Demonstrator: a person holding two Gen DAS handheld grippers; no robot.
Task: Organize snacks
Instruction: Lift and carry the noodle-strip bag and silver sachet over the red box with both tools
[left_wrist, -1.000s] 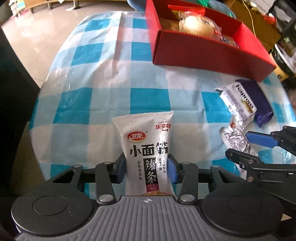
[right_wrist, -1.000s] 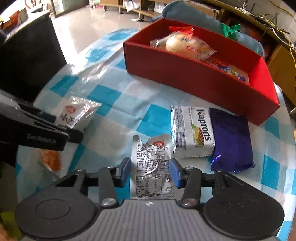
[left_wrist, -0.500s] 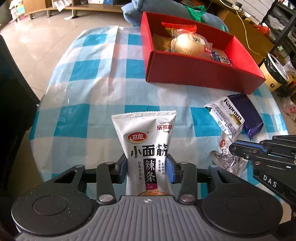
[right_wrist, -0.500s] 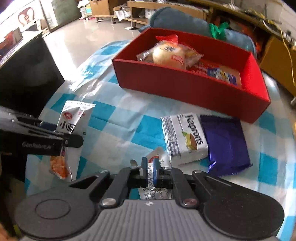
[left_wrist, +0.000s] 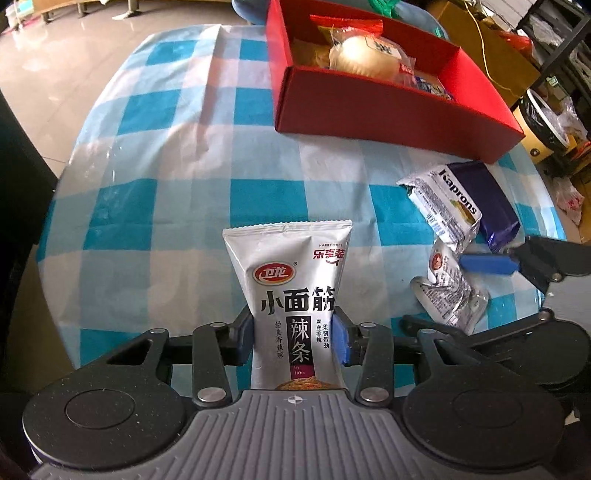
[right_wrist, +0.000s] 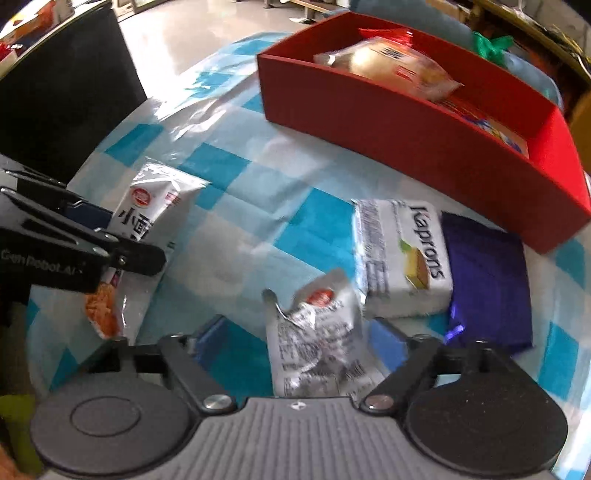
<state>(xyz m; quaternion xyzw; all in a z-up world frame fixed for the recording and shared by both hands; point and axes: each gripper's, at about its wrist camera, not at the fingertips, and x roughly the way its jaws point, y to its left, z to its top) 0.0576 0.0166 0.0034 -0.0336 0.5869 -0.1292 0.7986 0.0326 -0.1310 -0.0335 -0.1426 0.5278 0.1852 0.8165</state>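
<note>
Snacks: red box (left_wrist: 388, 107) on checked tablecloth (left_wrist: 155, 192) holds wrapped bun (left_wrist: 364, 61), other packets. Left gripper (left_wrist: 293, 336) clamps white spicy-strip pouch (left_wrist: 291, 295). Right gripper (right_wrist: 295, 341) opening, crumpled silver packet (right_wrist: 314, 343) lying loose between its jaws.

**Around the table**

A blue-and-white checked tablecloth (left_wrist: 177, 162) covers the table and hangs creased over its edge. Beyond it lies a pale, glossy tiled floor (left_wrist: 55, 59) that catches the light. A dark, flat-sided piece of furniture (right_wrist: 70, 96) stands just beside the table (what it is cannot be told). Behind the table sits a brown cardboard box (left_wrist: 495, 48) with a yellow cable (left_wrist: 482, 40) trailing across it, near a dark metal shelf (left_wrist: 554, 44).
</note>
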